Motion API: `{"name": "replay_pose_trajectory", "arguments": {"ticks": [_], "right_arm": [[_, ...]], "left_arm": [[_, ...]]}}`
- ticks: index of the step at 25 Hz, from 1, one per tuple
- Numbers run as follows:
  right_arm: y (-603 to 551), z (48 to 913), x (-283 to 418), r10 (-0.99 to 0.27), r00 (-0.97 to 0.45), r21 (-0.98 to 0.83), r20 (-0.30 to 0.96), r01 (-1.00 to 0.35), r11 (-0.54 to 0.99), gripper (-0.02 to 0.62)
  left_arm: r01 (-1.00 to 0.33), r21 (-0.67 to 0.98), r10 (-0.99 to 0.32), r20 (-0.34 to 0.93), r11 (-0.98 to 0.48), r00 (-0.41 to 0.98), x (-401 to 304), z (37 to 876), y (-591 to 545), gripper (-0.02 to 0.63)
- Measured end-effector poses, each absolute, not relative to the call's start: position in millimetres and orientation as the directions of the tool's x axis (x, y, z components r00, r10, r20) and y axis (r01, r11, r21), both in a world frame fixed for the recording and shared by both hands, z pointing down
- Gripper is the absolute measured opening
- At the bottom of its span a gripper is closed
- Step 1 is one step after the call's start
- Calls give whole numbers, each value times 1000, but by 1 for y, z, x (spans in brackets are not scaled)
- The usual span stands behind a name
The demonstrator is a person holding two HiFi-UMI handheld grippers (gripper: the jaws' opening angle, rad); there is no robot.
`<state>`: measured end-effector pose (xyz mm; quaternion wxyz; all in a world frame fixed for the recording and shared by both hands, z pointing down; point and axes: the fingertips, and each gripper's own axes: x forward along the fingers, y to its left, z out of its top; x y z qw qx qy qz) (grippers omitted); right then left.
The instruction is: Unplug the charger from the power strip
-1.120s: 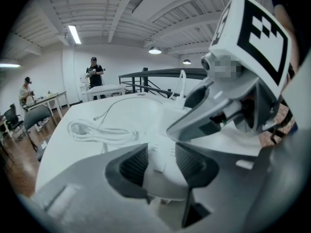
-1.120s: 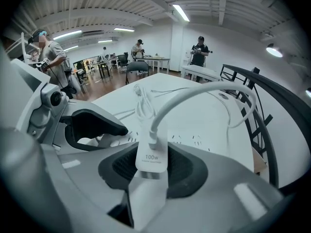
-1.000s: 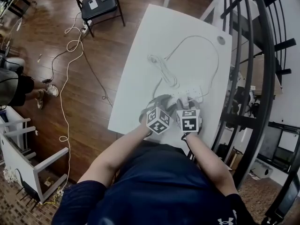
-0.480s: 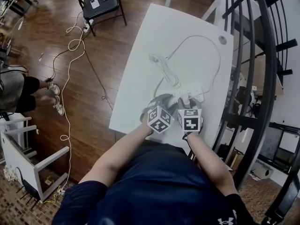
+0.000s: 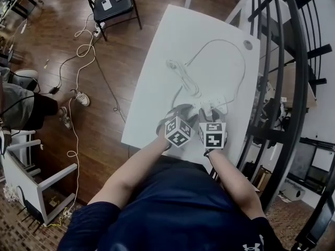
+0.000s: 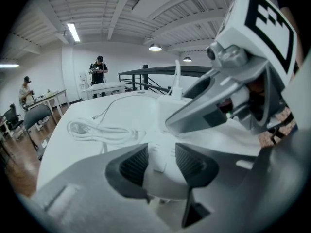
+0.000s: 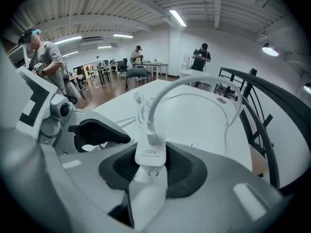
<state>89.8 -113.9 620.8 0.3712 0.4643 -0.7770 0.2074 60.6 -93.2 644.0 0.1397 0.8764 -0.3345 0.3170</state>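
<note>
The white power strip (image 5: 215, 103) lies near the table's front right corner. My left gripper (image 6: 160, 161) is shut on one end of the strip (image 6: 163, 152), a dark pad (image 6: 132, 165) pressing on each side. The white charger (image 7: 150, 154), marked 100w, stands upright on the strip (image 7: 146, 198) with its white cable (image 7: 194, 81) arching away. My right gripper (image 7: 151, 165) is shut on the charger's body. Whether its prongs sit fully in the socket I cannot tell. In the head view both grippers (image 5: 180, 116) (image 5: 209, 118) meet side by side at the strip.
A coiled white cable (image 5: 180, 75) lies mid-table, and a long loop (image 5: 238, 56) runs to the back right. The white table (image 5: 157, 88) ends close in front of me. A black railing (image 5: 282, 88) stands right; a folding chair (image 5: 111, 4) and floor cords are left.
Both grippers keep their holds and stay in place. A person on the floor at the far left has shifted their feet.
</note>
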Motion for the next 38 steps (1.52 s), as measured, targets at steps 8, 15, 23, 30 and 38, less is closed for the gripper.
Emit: {"name": "replay_pose_trajectory", "arguments": {"ticks": [8,15,23,30,38], "right_arm": [[-106,595,90,-584,-381,-109,717,-889,445,143],[-92,570,103,-592,-494,-325,636,-868,375,144],[-67,550,138,-605,-575,-553,551,-795,251,144],[-47,546,167,-626,-586,-659,515,-738,149,144],[-29,562,179,-634,-579,-711,513,-700,65,144]], "left_arm": [[-685,34,-511,639,-728,575,59,646,-94,179],[-789,175,-590,575,-588,567,29,612,-93,118],[-826,270,-629,544,-495,555,-2,569,-66,107],[-824,426,-644,520,-374,561,-11,539,-42,89],[-790,455,-599,518,-412,611,14,534,-26,94]]}}
